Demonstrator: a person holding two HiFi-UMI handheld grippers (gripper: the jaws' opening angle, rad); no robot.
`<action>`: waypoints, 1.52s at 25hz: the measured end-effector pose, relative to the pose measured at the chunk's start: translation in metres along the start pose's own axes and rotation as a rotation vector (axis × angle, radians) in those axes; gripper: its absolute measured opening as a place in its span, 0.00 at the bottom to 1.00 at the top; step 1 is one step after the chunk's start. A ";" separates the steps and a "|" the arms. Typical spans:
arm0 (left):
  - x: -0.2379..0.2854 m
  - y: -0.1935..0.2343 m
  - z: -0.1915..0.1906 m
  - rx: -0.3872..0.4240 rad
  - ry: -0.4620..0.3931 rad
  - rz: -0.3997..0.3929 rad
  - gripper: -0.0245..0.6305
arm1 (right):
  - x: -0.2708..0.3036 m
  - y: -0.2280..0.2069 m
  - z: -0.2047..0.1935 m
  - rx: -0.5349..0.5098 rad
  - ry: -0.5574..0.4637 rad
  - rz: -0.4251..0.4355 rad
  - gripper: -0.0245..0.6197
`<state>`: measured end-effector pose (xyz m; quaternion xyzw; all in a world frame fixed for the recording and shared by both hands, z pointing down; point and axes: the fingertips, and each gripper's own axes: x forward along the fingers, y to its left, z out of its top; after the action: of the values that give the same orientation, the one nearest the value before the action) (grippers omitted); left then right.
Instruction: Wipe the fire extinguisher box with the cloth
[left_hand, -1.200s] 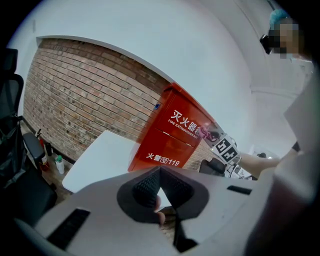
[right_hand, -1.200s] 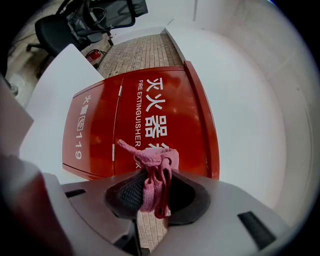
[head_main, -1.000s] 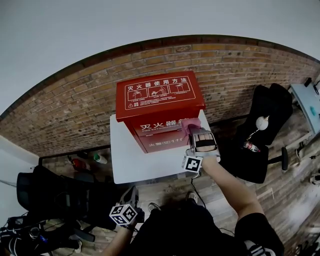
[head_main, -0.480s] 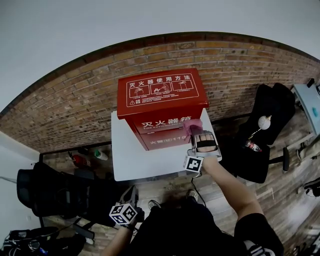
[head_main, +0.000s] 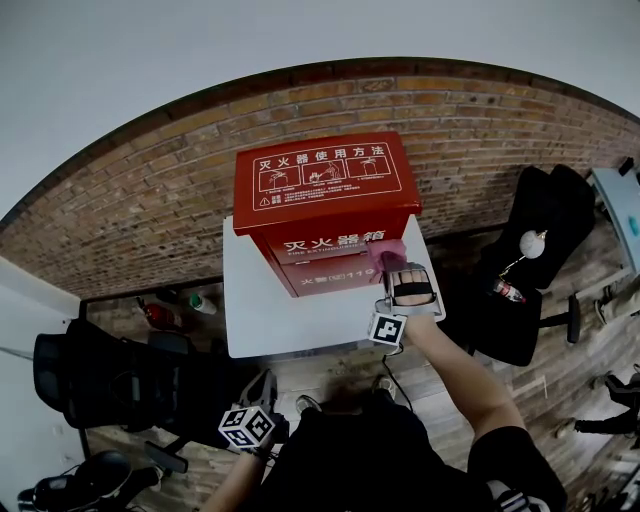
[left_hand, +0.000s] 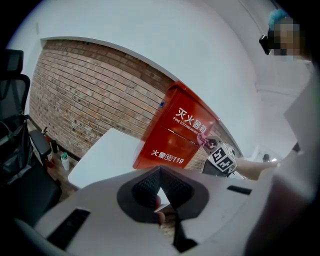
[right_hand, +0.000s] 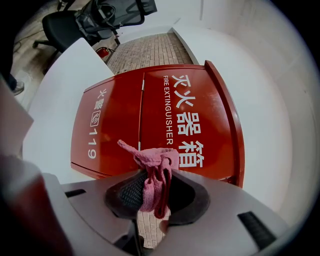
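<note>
Cloth (head_main: 388, 256) further right now, bunched tip towards upright box (head_main: 320, 180) front

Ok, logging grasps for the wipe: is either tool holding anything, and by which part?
The right tool pinches the pink cloth by its bunched middle, its ends loose. The left tool is shut on nothing.

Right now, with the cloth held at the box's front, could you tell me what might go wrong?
The cloth is only a thin bunch in the right hand-held gripper, so the jaw tips could scrape the fire extinguisher box rather than wipe it. The left hand-held gripper hangs low, off the table, shut and empty, so nothing steadies the box; a firm push might slide it.
</note>
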<state>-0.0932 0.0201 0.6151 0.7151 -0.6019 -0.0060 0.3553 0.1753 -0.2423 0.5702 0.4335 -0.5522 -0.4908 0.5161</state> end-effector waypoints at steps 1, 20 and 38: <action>0.000 0.000 -0.001 -0.002 0.002 0.002 0.07 | 0.000 0.002 0.000 0.000 -0.001 0.004 0.20; 0.014 -0.001 -0.003 -0.007 0.018 0.014 0.07 | 0.008 0.038 0.002 0.008 -0.007 0.060 0.20; 0.025 -0.010 -0.008 -0.023 0.011 0.033 0.07 | 0.012 0.087 0.001 -0.016 -0.028 0.143 0.20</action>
<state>-0.0747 0.0030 0.6267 0.7011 -0.6116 -0.0033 0.3667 0.1756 -0.2417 0.6581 0.3817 -0.5849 -0.4632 0.5455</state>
